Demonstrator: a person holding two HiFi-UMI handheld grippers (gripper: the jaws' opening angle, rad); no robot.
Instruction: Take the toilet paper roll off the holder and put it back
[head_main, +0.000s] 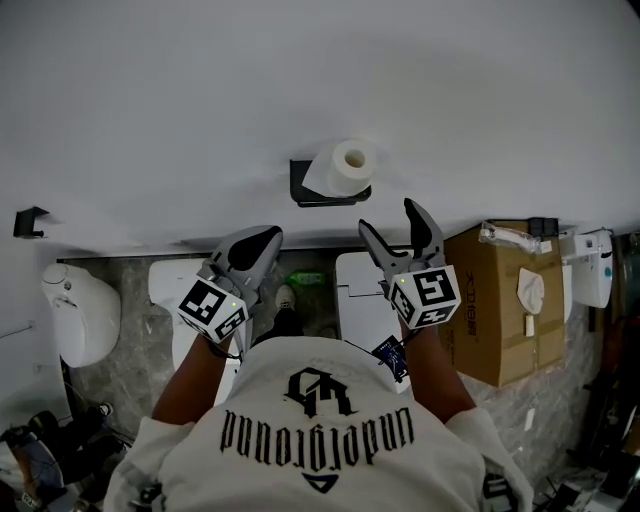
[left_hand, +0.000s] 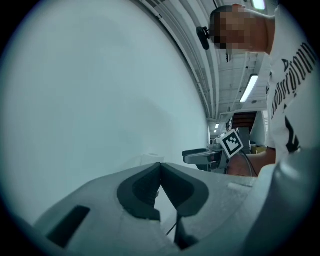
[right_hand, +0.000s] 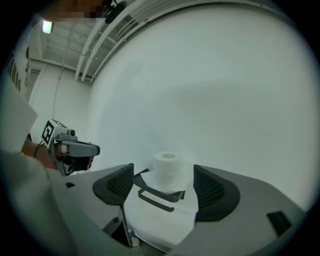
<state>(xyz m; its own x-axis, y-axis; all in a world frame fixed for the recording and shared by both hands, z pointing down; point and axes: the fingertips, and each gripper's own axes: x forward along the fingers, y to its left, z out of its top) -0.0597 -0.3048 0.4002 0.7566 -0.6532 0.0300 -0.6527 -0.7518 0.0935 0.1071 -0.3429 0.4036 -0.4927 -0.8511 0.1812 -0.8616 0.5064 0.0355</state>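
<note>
Faces a plain white wall (head_main: 300, 90). Stands beside a cardboard box (head_main: 500, 310) on the floor, at the right. Holds the right tongs (head_main: 390, 220) spread wide and empty, short of the wall, pointed at the roll. Holds the left tongs (head_main: 265, 240) pinched together on nothing, below and left of the holder. Shows the black holder (head_main: 299, 182) fixed to the wall, with the toilet paper roll (head_main: 348, 165) sitting on it, untouched.

Toilet paper roll (head_main: 350, 162) on wall holder (head_main: 300, 186), beyond left gripper (head_main: 264, 239) and right gripper (head_main: 388, 217); cardboard box (head_main: 500, 300) at right
</note>
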